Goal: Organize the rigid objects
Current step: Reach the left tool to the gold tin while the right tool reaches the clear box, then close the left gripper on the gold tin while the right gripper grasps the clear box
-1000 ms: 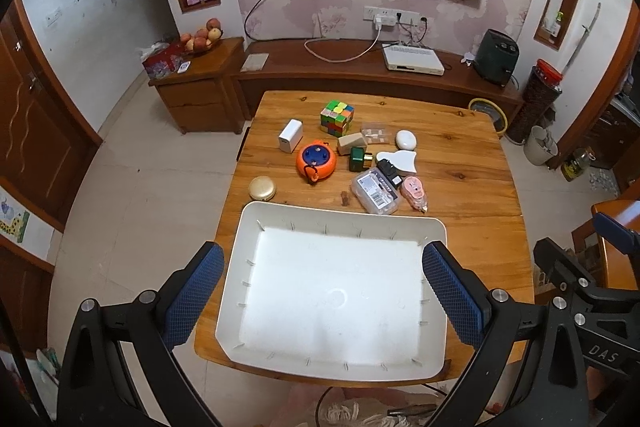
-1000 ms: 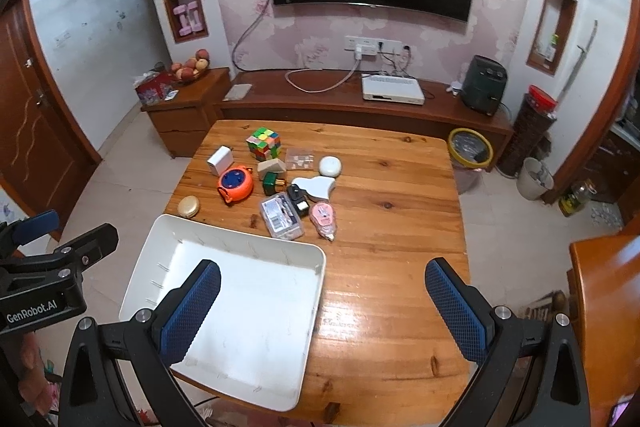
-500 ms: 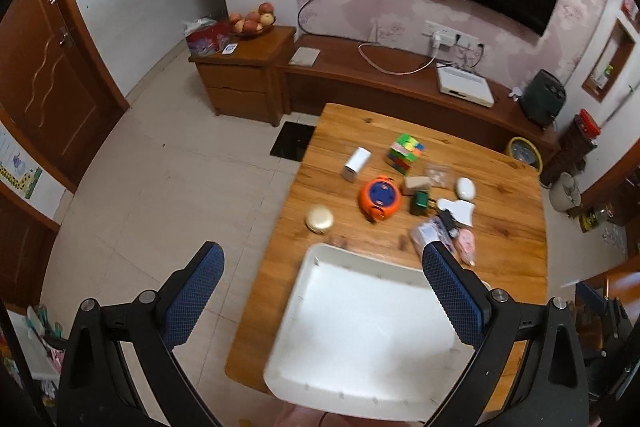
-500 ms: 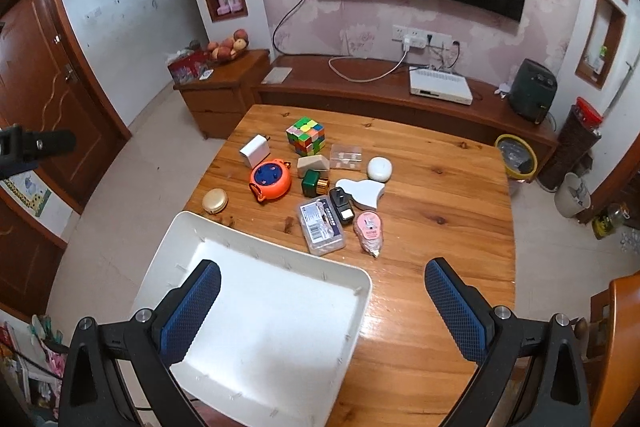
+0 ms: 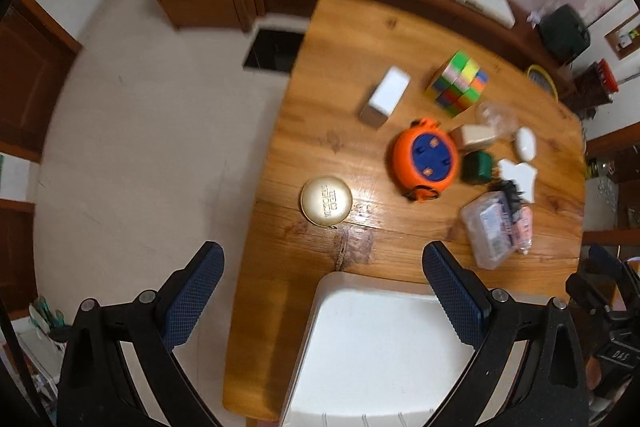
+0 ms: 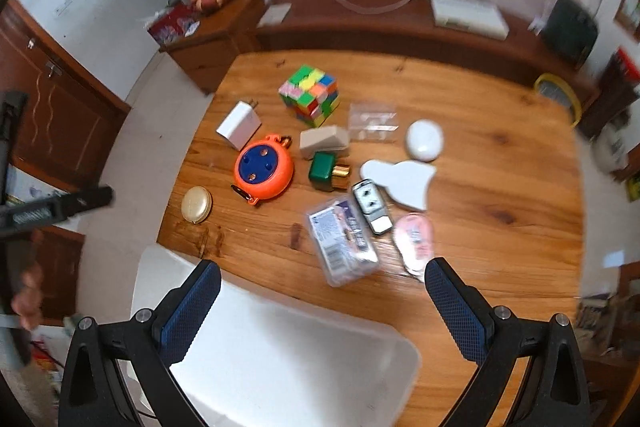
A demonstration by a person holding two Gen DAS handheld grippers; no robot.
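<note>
Step in hand: the approach is judged to be under way; nothing is yet held, and the white tray (image 6: 280, 359) is seen bare.
Left hand-held gripper (image 5: 320, 291): jaws are spread wide and empty, poised above the desk (image 5: 320, 131), with the gold round case (image 5: 326, 201) just ahead between the fingers.
Right hand-held gripper (image 6: 322, 301): jaws are spread wide and empty; the clear plastic box (image 6: 342, 241) lies just ahead.
Next move: a descent over the nearest item and a closing of the jaws are called for, then a carry back to the tray beneath.
Count, ahead of the right hand-held gripper: one colour cube (image 6: 310, 95), one white charger (image 6: 239, 125), one orange reel (image 6: 264, 169), one green bottle (image 6: 326, 171), one white oval (image 6: 425, 140), one key fob (image 6: 372, 207), one pink item (image 6: 414, 241).
</note>
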